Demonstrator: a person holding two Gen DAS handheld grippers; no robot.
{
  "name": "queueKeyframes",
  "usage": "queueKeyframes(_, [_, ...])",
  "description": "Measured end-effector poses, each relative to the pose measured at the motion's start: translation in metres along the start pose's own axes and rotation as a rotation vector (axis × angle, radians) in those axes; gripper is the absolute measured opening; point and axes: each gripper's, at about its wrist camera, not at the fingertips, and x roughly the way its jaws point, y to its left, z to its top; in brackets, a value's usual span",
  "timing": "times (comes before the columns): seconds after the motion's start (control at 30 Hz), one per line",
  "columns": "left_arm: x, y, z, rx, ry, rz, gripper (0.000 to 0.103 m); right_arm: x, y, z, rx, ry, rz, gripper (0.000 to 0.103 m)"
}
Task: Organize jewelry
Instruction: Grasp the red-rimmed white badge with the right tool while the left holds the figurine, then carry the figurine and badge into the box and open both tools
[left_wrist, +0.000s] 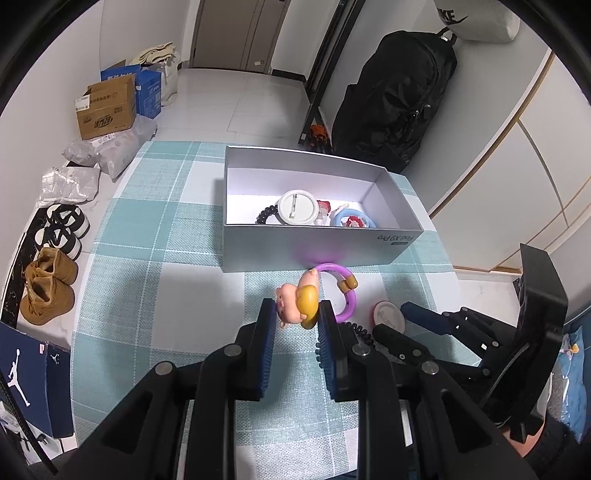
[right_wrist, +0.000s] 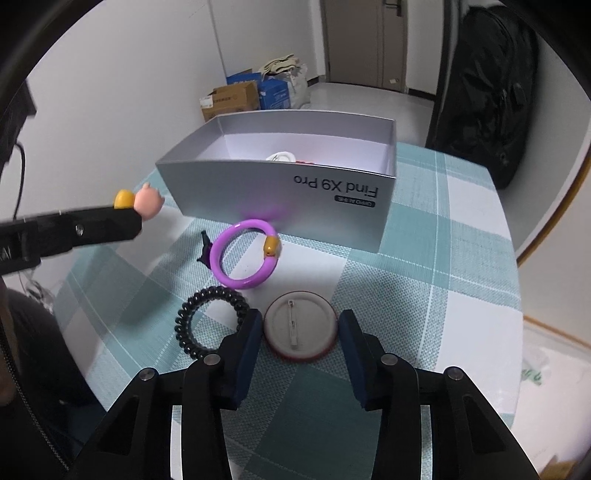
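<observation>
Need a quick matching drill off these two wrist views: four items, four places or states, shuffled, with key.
Items:
1. pig figurine
2. purple ring
3. round pin badge
4. black coil hair tie

Places:
A. between the right gripper fingers
B. lying on the cloth in front of the grey box
C. clamped in the left gripper
D. beside the badge, on the cloth

Pairs: 1-C, 2-B, 3-A, 4-D

Both grippers, left gripper (left_wrist: 295, 325) and right gripper (right_wrist: 298, 328), are built of matte black linkages pinned by round silver rivets, with dark blue ribbed pads (left_wrist: 266, 343) fitted inside
</observation>
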Motion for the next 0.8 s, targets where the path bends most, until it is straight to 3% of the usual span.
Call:
queueKeyframes(0.3, [-0.002, -0.001, 0.001, -0.017, -0.004, -0.016, 0.018, -0.006, -0.015, 0.001, 0.125, -0.013, 0.099, 0.041])
queueKeyframes(0.6, [-0.007, -0.005, 0.004, -0.012, -0.029, -0.034, 0.018, -0.027, -0.020, 0.008, 0.188, -0.095, 0.195, 0.041])
queueKeyframes(0.8, [-0.006, -0.010, 0.011, 0.004, -0.041, -0.048, 0.018, -0.046, -0.010, 0.023, 0.123, -0.165, 0.227, 0.041])
